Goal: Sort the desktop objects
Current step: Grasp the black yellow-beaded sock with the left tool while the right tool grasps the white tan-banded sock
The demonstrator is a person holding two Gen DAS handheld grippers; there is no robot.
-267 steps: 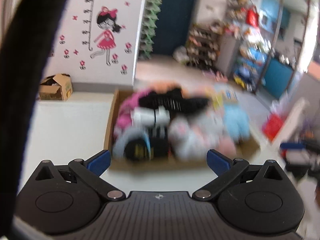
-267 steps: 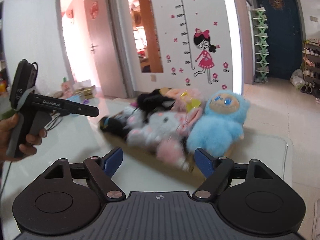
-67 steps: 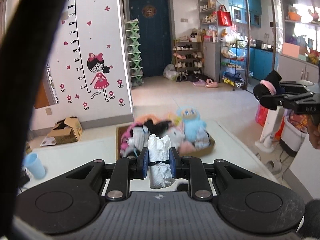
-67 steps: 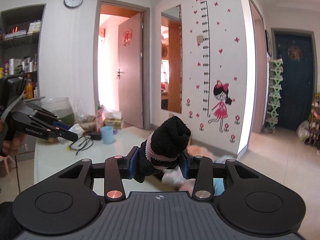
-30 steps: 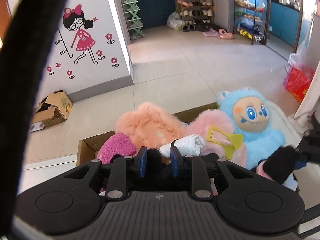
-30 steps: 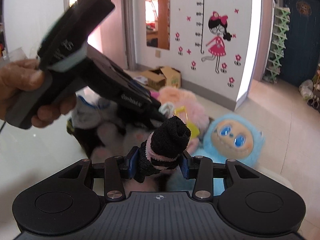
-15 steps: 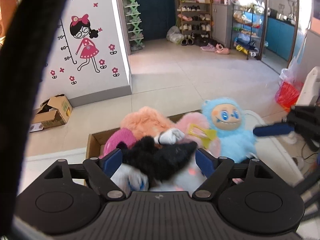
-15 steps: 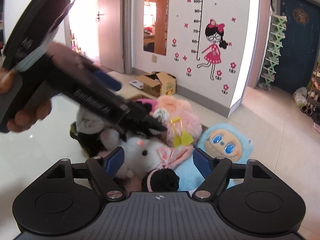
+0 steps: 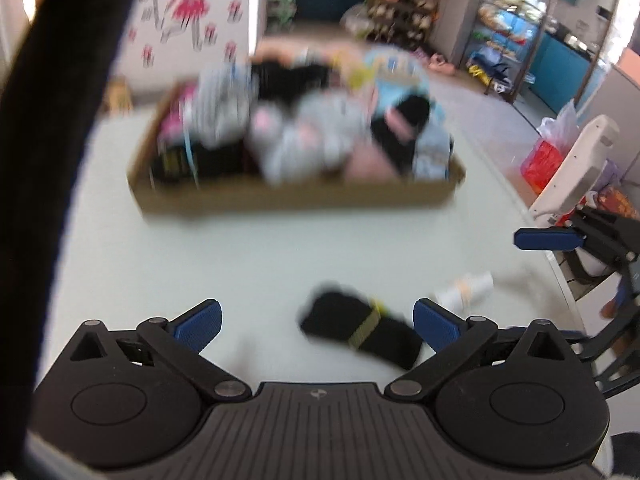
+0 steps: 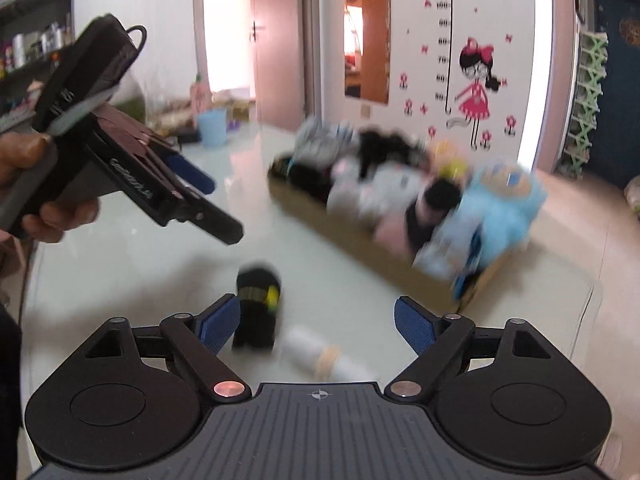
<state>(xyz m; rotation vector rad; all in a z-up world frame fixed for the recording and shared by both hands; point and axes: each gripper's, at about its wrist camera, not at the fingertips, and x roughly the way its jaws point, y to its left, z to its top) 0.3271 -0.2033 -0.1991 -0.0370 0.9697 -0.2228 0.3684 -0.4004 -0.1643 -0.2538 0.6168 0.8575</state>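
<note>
A cardboard box (image 9: pixel 296 198) full of plush toys and rolled socks sits on the pale table; it also shows in the right wrist view (image 10: pixel 360 236), blurred. A black sock roll with a yellow band (image 9: pixel 360 334) lies on the table between my left gripper's open jaws. A white sock roll (image 9: pixel 466 290) lies to its right. My left gripper (image 9: pixel 316 322) is open and empty. My right gripper (image 10: pixel 316 322) is open and empty, just above the black roll (image 10: pixel 256 308) and the white roll (image 10: pixel 316 354). My left gripper also shows there (image 10: pixel 208 200).
A light blue cup (image 10: pixel 212 128) stands at the far side of the table. The table's right edge (image 9: pixel 560 276) is close to the white sock roll. A blue plush (image 10: pixel 504 204) fills the box's near right end. My right gripper's fingers (image 9: pixel 548 239) reach in from the right.
Both grippers dropped their socks into the box about half a second ago and have since pulled back and down to the near table, where two sock rolls lie.
</note>
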